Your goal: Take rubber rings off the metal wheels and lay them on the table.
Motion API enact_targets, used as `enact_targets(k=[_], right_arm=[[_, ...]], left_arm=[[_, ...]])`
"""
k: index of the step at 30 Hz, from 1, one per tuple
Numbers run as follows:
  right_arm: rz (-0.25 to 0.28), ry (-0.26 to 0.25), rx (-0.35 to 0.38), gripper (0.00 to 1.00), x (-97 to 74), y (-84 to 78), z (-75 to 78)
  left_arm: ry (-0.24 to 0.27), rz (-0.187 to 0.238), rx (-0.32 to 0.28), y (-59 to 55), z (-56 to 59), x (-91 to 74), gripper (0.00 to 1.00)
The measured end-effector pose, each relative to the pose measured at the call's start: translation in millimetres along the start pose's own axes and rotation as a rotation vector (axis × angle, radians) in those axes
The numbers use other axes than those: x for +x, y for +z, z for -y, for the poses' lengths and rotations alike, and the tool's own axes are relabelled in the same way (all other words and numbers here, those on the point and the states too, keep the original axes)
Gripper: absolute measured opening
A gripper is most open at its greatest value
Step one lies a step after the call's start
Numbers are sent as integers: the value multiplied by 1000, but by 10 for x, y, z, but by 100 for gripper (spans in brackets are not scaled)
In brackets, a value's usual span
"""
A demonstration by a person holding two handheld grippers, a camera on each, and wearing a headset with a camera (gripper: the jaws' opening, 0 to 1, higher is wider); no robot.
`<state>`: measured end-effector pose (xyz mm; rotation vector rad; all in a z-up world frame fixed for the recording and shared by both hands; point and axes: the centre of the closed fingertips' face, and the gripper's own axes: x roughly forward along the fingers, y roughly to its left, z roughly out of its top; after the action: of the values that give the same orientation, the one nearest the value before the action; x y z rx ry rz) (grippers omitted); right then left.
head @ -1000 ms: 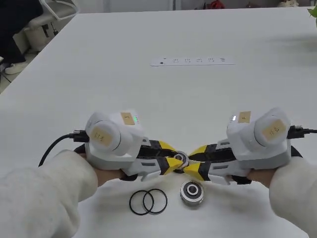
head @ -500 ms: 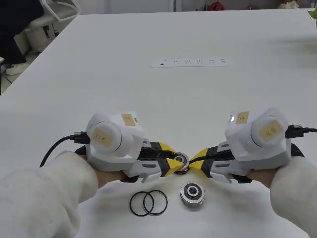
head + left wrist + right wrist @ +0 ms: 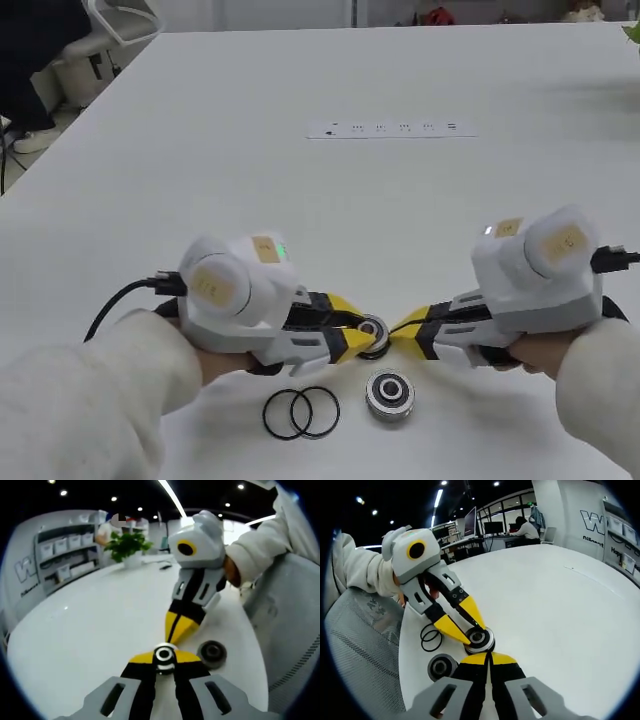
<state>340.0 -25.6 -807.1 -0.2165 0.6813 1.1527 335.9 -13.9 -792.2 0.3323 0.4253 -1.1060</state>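
Near the front edge of the white desk [image 3: 200, 150], in the head view, the two grippers point toward each other with their yellow tips almost meeting. The left gripper [image 3: 352, 335] has its fingers closed around a small metal wheel [image 3: 372, 333], which hangs just above the desk. The right gripper [image 3: 408, 322] reaches in from the other side, its tips at the wheel's rim. Just in front of them a second wheel [image 3: 389, 393] lies flat on the desk, and beside it two black rubber rings [image 3: 301, 411] lie overlapping. A white power strip [image 3: 390, 129] lies far back on the desk.

From the left gripper view, the left gripper [image 3: 164, 656] pinches the wheel [image 3: 164, 653] between its two yellow-tipped fingers. The right gripper [image 3: 179, 630] comes down from above with its point touching the wheel's top. The second wheel [image 3: 212, 652] lies on the desk just to the right. A green plant [image 3: 127, 545] and shelves [image 3: 60, 555] stand in the background.

From the right gripper view, the right gripper [image 3: 488, 657] has its fingers pressed together, their tips against the wheel [image 3: 479, 638]; whether they nip its rubber ring cannot be told. The left gripper [image 3: 470, 627] clamps the wheel from the far side. The rubber rings [image 3: 431, 637] and the second wheel [image 3: 442, 666] lie to the left on the desk, beside a mesh chair [image 3: 360, 645].
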Motion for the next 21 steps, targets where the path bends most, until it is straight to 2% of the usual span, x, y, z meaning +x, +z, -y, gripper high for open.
enact_targets(k=[10,13,17,20,21], right_arm=[[42,24,158,0,-40,12,25],[57,40,180,0,-50,14,20],[82,58,264,0,-67,22,18],[85,61,295,0,-70,28,4],[90,63,333,0,-73,38,-5]], left_arm=[[4,7,9,12,8,16,14],[3,9,8,12,8,16,14],[0,20,3,14,14,15,14],[-2,24,2,13,16,16,14],[-2,25,1,14,18,16,14]])
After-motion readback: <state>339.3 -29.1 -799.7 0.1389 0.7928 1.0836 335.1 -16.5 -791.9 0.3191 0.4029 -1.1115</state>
